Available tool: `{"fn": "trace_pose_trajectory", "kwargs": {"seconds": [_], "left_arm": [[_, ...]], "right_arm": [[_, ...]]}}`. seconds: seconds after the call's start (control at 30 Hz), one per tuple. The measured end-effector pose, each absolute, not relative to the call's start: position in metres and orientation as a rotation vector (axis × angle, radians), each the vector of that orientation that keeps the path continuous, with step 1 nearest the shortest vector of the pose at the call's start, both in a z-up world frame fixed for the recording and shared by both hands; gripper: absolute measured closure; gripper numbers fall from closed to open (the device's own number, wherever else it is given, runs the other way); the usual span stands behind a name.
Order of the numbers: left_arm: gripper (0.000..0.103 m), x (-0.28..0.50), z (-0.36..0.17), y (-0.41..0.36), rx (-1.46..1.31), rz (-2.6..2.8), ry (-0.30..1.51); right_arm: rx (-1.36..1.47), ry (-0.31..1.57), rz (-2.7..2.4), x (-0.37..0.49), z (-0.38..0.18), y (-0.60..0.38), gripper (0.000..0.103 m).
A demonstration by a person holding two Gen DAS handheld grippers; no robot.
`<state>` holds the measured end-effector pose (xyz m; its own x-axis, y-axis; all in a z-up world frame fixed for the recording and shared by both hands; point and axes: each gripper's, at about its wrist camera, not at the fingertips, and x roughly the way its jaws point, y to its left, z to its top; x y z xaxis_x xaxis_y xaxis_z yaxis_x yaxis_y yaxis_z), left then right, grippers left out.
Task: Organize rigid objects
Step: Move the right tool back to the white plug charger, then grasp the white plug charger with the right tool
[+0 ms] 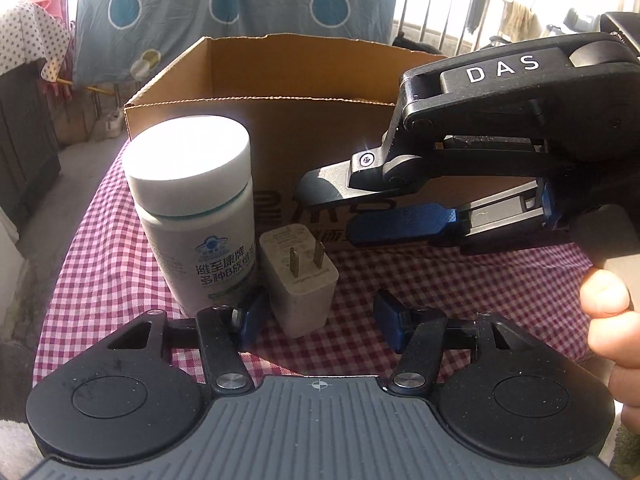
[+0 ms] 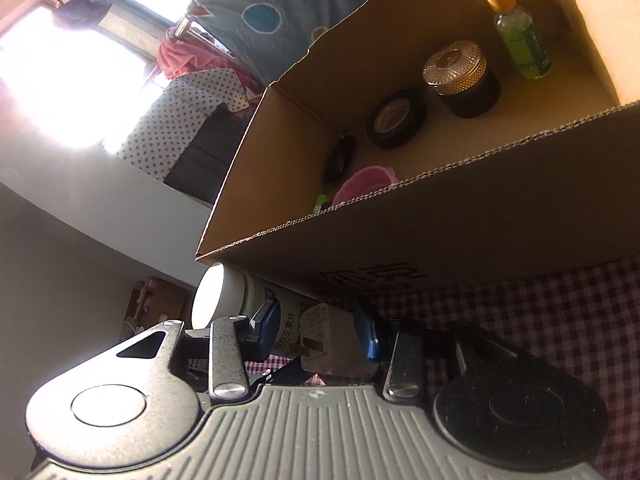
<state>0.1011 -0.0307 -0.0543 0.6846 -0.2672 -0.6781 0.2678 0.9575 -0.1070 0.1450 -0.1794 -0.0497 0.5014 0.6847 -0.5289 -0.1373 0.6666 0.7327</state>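
A white-capped supplement bottle (image 1: pixel 196 216) stands upright on the checked cloth, with a white charger plug (image 1: pixel 300 280) beside it, prongs facing up. My left gripper (image 1: pixel 320 318) straddles the plug; its left pad (image 1: pixel 250 316) sits close against the plug and the right pad (image 1: pixel 390 320) stands clear of it. My right gripper (image 1: pixel 360 208) hovers above and to the right, in front of the box, with nothing between its fingers. The right wrist view is rolled and shows the bottle (image 2: pixel 240 292) and plug (image 2: pixel 320 336) just beyond the right gripper (image 2: pixel 316 328).
An open cardboard box (image 1: pixel 280 128) stands behind the bottle on the red-and-white checked cloth (image 1: pixel 100 260). Inside it are a dropper bottle (image 2: pixel 520 40), a gold-lidded jar (image 2: pixel 460 76), a black tape roll (image 2: pixel 396 120) and a pink item (image 2: pixel 364 184). A hand (image 1: pixel 608 292) holds the right gripper.
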Motion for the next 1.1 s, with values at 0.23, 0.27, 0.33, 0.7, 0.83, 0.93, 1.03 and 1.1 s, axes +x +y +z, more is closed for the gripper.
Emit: {"fn": "trace_pose_trajectory", "kwargs": {"seconds": [0.23,0.27,0.33,0.7,0.83,0.93,1.03,1.1], "left_arm": [[0.049,0.103,-0.058,-0.039,-0.012,-0.309,0.767],[0.049,0.103,-0.058,-0.039,-0.014,-0.315,0.767],[0.049,0.101,-0.056,-0.041,-0.03,-0.34,0.77],[0.049,0.077,-0.05,-0.083,0.009,-0.488,0.78],[0.049,0.068,-0.048,-0.098,0.031,-0.525,0.781],[0.049,0.064,-0.045,-0.105,0.045,-0.54,0.784],[0.049,0.072,-0.048,-0.099,0.048,-0.546,0.79],[0.049,0.072,-0.047,-0.1,0.054,-0.546,0.789]], "right_arm": [[0.711,0.958,0.543,0.154,-0.065,-0.171,0.073],[0.713,0.956,0.539,0.153,-0.065,-0.172,0.073],[0.73,0.957,0.528,0.15,-0.065,-0.178,0.073],[0.797,0.929,0.419,0.111,-0.066,-0.226,0.072],[0.812,0.922,0.39,0.099,-0.069,-0.24,0.072],[0.828,0.919,0.382,0.098,-0.073,-0.244,0.072],[0.846,0.916,0.385,0.097,-0.077,-0.251,0.072],[0.858,0.916,0.388,0.097,-0.078,-0.252,0.072]]}}
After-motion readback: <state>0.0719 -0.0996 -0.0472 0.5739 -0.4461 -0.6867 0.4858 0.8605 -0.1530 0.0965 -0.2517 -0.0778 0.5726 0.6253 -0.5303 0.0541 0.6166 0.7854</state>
